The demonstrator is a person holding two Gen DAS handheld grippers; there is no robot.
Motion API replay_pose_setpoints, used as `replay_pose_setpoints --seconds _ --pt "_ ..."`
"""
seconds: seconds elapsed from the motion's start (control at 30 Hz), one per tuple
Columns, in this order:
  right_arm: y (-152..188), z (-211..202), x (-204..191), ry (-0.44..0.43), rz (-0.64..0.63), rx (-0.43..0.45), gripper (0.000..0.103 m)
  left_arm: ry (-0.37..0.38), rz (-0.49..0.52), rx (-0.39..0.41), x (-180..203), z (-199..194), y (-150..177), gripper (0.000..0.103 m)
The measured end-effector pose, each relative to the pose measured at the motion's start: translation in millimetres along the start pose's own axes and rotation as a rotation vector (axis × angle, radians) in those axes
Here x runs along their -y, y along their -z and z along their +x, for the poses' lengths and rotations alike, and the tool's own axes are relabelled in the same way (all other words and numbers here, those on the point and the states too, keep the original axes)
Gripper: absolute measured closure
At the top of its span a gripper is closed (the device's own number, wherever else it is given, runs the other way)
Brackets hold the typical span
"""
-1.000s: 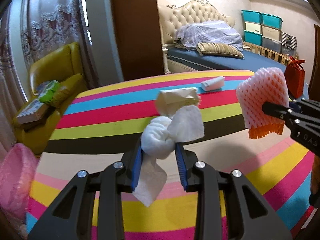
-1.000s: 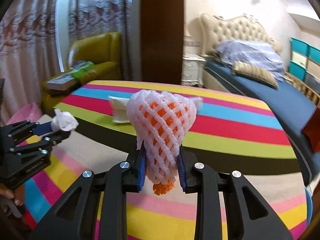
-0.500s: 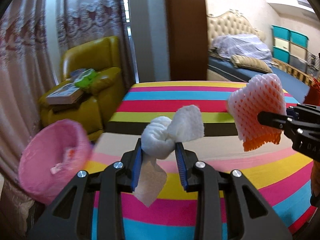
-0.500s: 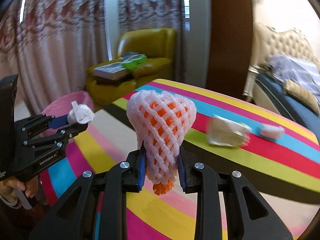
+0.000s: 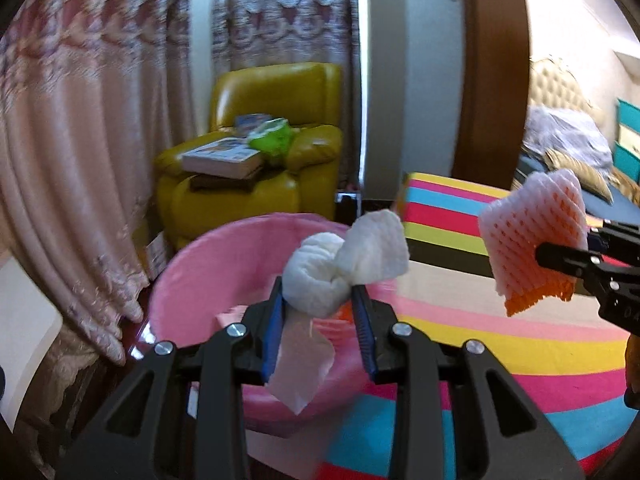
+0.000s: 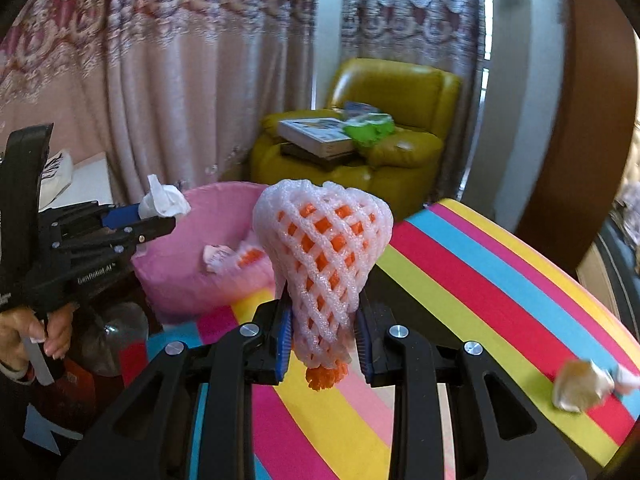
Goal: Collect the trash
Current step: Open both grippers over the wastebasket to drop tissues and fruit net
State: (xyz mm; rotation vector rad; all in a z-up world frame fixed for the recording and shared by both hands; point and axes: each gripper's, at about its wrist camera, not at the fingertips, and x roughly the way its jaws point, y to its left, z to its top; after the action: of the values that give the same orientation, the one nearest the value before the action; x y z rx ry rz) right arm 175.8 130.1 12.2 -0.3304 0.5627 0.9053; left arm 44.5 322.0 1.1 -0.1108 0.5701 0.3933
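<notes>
The table (image 6: 500, 280), with its striped cloth, lies under and to the right of the right gripper's fingers. It carries the trash not yet collected: a crumpled paper (image 6: 582, 386) lies far to the right of these fingers, well apart from them.

The pink bin (image 5: 208, 272) stands beside the table edge, directly beyond the fingers of the left gripper (image 5: 320, 320), so what they hold would fall inside it. I judge this is why the hand is there. Some scraps are already in the bin.

The right gripper (image 6: 323, 340) is closed narrowly on a foam net (image 6: 324, 252), which stands up between its fingers; the bin is beyond them, to the left.

The left gripper pinches a tissue (image 5: 344, 264) between its blue pads (image 5: 276, 328), with a loose tail hanging below.
</notes>
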Motion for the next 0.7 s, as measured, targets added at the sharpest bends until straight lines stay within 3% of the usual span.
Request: replay_pose_setpoints --seconds 0.17,0.47,0.5,0.53,0.57,0.6,0.7 --pt "-24 30 -21 -0.081 0.002 -0.017 0.076 -0.021 -0.048 -0.03 -49 18 -9 0.07" --pt "-65 97 -49 -0.146 0.01 -0.052 0.073 -0.014 -0.165 -0.054 -95 53 -31 0.07" --pt "-68 102 -50 -0.162 0.012 -0.048 0.071 -0.022 -0.183 -0.052 -102 56 -35 0.064" --pt "-71 108 -52 -0.191 0.013 -0.037 0.056 -0.022 -0.194 -0.05 -102 60 -37 0.052" --pt "-73 113 -54 -0.211 0.009 -0.035 0.036 -0.019 -0.215 -0.048 -108 63 -39 0.044" --pt "-73 116 -55 -0.216 -0.003 -0.029 0.029 -0.025 -0.245 -0.039 -113 63 -40 0.031" --pt "-68 110 -49 -0.246 -0.002 -0.007 0.026 -0.022 -0.283 -0.016 -117 55 -38 0.022"
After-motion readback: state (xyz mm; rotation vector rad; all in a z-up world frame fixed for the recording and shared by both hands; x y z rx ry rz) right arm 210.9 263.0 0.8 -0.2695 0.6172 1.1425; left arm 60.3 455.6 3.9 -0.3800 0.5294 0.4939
